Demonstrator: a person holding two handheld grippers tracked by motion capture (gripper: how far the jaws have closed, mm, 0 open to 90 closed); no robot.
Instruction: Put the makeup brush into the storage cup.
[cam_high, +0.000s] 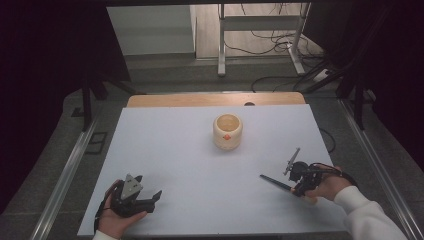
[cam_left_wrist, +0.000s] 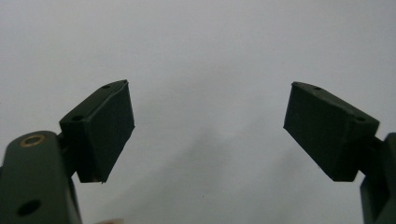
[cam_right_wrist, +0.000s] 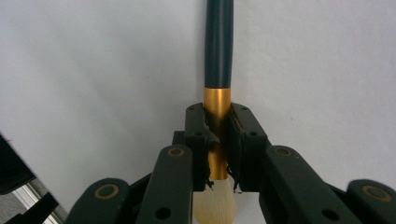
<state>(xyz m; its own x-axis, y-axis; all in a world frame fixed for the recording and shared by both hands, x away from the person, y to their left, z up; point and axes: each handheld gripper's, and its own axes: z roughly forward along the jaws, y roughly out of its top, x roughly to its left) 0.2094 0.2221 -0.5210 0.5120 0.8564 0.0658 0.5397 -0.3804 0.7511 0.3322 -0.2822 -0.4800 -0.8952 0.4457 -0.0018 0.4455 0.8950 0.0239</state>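
Brush (cam_right_wrist: 217, 100) gold ferrule clamped inside right hand-held gripper (cam_right_wrist: 217, 140) jaws.

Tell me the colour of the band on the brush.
Gold, on the brush; the right gripper view shows it best.

Cup (cam_high: 227, 131) at table (cam_high: 175, 150) centre-back, brush (cam_high: 275, 183) front right, left hand-held gripper (cam_high: 150, 199) front left.

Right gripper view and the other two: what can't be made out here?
- Brush: right gripper view, the handle's far end is cut off by the top edge; the bristles run off the bottom edge between the jaws of the right hand-held gripper.
- Cup: high view, its orange mark is too small to read; the inside bottom is hidden by its wall.
- Left hand-held gripper: left gripper view, plain tabletop between its open jaws, no landmark.
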